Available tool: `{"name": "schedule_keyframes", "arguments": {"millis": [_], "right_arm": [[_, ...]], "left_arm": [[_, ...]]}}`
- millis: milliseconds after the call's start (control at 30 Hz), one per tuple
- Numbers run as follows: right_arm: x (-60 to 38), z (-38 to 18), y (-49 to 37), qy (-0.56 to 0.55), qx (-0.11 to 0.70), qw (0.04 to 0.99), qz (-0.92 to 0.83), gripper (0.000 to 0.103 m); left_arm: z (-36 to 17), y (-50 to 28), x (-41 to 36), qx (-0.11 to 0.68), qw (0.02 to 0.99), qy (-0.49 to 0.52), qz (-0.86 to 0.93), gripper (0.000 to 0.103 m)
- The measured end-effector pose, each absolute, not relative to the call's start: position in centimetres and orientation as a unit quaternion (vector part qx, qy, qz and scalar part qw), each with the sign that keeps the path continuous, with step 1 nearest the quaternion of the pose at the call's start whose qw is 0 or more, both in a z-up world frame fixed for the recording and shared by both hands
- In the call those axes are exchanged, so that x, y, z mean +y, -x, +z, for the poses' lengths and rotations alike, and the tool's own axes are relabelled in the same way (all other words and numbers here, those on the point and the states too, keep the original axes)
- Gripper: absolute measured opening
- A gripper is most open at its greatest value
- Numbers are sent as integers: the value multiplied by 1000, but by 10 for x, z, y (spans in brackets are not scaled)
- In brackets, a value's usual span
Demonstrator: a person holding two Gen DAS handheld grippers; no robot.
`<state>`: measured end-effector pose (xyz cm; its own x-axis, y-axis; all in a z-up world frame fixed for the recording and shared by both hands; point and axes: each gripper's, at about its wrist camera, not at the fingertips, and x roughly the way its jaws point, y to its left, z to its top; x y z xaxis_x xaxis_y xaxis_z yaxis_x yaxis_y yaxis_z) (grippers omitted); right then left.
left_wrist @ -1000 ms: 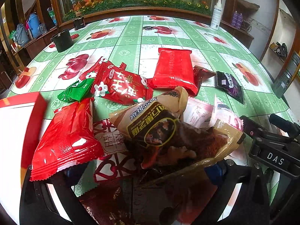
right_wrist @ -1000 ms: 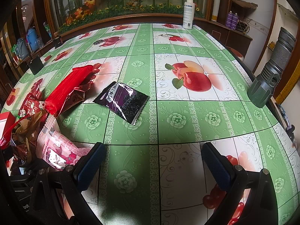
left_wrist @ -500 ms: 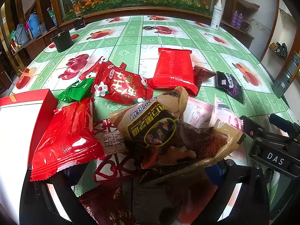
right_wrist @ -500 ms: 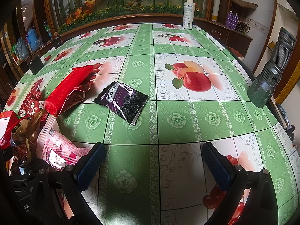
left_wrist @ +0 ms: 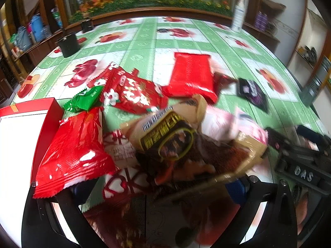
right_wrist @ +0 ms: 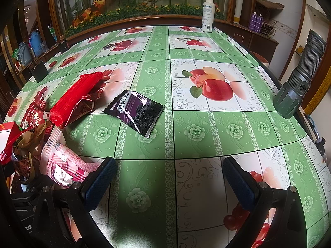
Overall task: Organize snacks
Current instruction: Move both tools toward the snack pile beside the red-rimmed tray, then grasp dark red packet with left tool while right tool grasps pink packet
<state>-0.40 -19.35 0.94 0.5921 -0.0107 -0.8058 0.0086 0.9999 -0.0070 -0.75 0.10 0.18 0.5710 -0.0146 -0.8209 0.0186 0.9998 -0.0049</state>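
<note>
A left tool point(left_wrist: 157, 188) holds a brown snack bag point(left_wrist: 186, 150) pinched between its fingers, the bag's long axis running from 10 to 4 o'clock across the left wrist view, which is blurred. A shiny red packet point(left_wrist: 76, 155) lies over the tool's left finger at 9 o'clock; whether it is gripped too cannot be told. Just beyond it, at 9 to 10 o'clock, stands the open red box point(left_wrist: 49, 113), the likely place for the snacks, so the carried bag probably has to travel leftward. The left hand is the nearer one to that box. Farther out on the tabletop point(left_wrist: 144, 47) lie a green packet point(left_wrist: 86, 100), a red flowered bag point(left_wrist: 132, 95) and a flat red pack point(left_wrist: 191, 74). The right tool point(right_wrist: 168, 180) hovers released, fingers wide apart and gripping nothing, above bare cloth. A purple packet point(right_wrist: 135, 111) lies near at its 11 o'clock, long axis from 10 to 4 o'clock, well within that hand's reach. A pink packet point(right_wrist: 66, 163) lies at 9 o'clock. A spray bottle point(right_wrist: 208, 13) stands at the far edge.
</note>
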Motion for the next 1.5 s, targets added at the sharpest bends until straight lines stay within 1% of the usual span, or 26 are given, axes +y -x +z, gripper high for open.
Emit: {"name": "schedule_keyframes", "arguments": {"millis": [133, 233, 300, 400, 467, 567, 633, 700, 800, 967, 1133, 1200, 1267, 1333, 1367, 1400, 1467, 1500], "right_arm": [[-197, 9, 2, 11, 458, 889, 19, 103], [-209, 16, 9, -31, 446, 894, 25, 102], [-221, 27, 19, -91, 412, 905, 51, 103], [-221, 39, 32, -107, 377, 917, 81, 103], [-212, 40, 33, -99, 379, 914, 110, 103], [-188, 36, 31, -54, 398, 905, 138, 103], [-175, 32, 29, -21, 408, 903, 134, 103], [-170, 27, 25, -19, 421, 896, 143, 102], [-166, 18, 18, -26, 441, 885, 145, 101], [-161, 16, 22, -23, 439, 884, 160, 101], [-152, 15, 27, -6, 433, 884, 178, 99], [-151, 16, 28, -6, 430, 883, 188, 94], [-149, 17, 30, -2, 427, 883, 192, 86], [-147, 18, 32, 7, 425, 884, 195, 66], [-147, 18, 32, 6, 424, 884, 198, 60], [-148, 19, 32, 1, 424, 883, 201, 57], [-149, 19, 32, -6, 425, 881, 207, 45], [-150, 19, 32, -8, 425, 881, 208, 42]], "left_arm": [[12, 33, 10, 470, 883, -2, -9, 103], [48, 74, 27, 410, 912, -8, -2, 103], [70, 97, 37, 375, 927, -32, 3, 103], [82, 118, 58, 349, 935, -60, 16, 103], [79, 125, 74, 356, 931, -80, 24, 103], [69, 133, 90, 367, 924, -99, 32, 103], [63, 136, 94, 374, 922, -102, 24, 103], [58, 135, 95, 386, 918, -94, 12, 103], [53, 127, 84, 405, 911, -77, -17, 103], [50, 114, 54, 432, 899, -39, -61, 103], [40, 95, 38, 462, 885, -23, -44, 103], [34, 89, 36, 470, 882, -18, -35, 103], [29, 83, 36, 480, 877, -7, -27, 103], [23, 79, 37, 489, 872, 8, -30, 103], [21, 80, 37, 491, 871, 14, -33, 100], [18, 79, 37, 494, 869, 20, -36, 93], [13, 78, 38, 503, 863, 28, -43, 87], [13, 79, 37, 494, 868, 22, -38, 83]]}}
